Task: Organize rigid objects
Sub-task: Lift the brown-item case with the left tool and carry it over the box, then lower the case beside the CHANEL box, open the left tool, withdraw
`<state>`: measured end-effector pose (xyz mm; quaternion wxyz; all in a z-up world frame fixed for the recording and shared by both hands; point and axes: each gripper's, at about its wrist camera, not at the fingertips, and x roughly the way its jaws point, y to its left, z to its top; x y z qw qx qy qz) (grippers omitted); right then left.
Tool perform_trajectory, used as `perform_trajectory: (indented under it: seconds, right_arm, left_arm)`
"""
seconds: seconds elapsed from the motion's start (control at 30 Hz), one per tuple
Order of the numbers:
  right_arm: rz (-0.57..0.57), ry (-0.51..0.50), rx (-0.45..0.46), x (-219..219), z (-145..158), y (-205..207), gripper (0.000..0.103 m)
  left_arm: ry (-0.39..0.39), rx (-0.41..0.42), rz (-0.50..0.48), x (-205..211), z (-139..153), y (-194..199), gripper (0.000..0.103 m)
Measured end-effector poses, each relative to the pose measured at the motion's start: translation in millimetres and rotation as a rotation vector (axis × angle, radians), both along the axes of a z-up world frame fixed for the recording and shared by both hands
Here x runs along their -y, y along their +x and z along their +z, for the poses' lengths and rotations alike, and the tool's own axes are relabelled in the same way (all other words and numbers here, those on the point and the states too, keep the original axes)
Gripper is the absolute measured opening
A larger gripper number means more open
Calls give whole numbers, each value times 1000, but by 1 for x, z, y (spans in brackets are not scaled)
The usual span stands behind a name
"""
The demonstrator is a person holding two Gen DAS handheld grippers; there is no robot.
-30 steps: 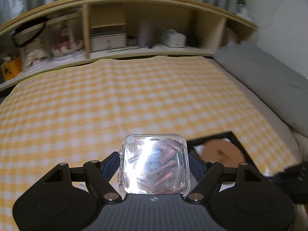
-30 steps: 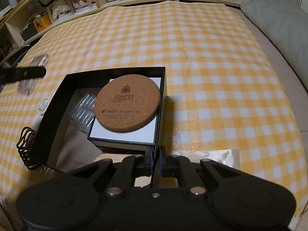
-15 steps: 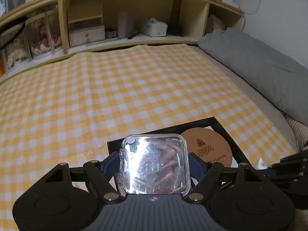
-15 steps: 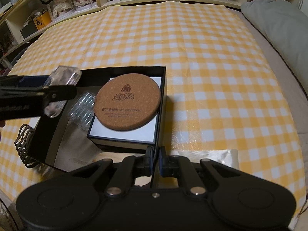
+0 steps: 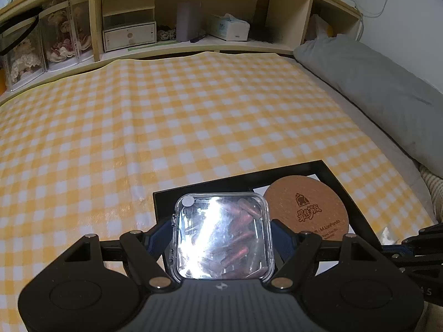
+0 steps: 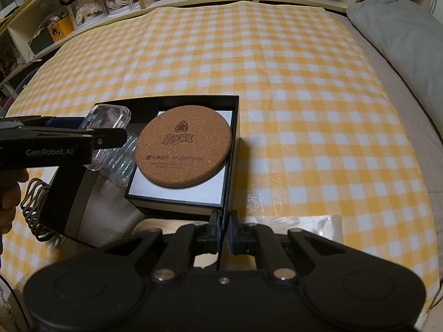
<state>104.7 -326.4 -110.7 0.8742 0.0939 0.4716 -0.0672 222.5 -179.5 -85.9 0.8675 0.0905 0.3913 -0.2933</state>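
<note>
At the left of the right wrist view, the left gripper (image 6: pixel 109 131) held a clear plastic case (image 6: pixel 106 119) with reddish pieces inside, its pads pressed on both sides, above the left part of the open black box (image 6: pixel 234 127). In the middle, a round cork coaster (image 6: pixel 184 145) lay on a white insert (image 6: pixel 177 193) in that box. At the bottom centre, the right gripper (image 6: pixel 223 231) was clamped on the box's near wall. The checked cloth (image 6: pixel 304 83) filled the right.
</note>
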Motion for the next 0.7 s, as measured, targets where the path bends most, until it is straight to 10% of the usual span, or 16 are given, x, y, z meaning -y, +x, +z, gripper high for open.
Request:
perform_trajectory:
  seconds: [0.7]
  right_arm:
    - [-1, 0, 0, -2, 0, 0, 7]
  left_arm:
    - [-9, -18, 0, -2, 6, 2, 87]
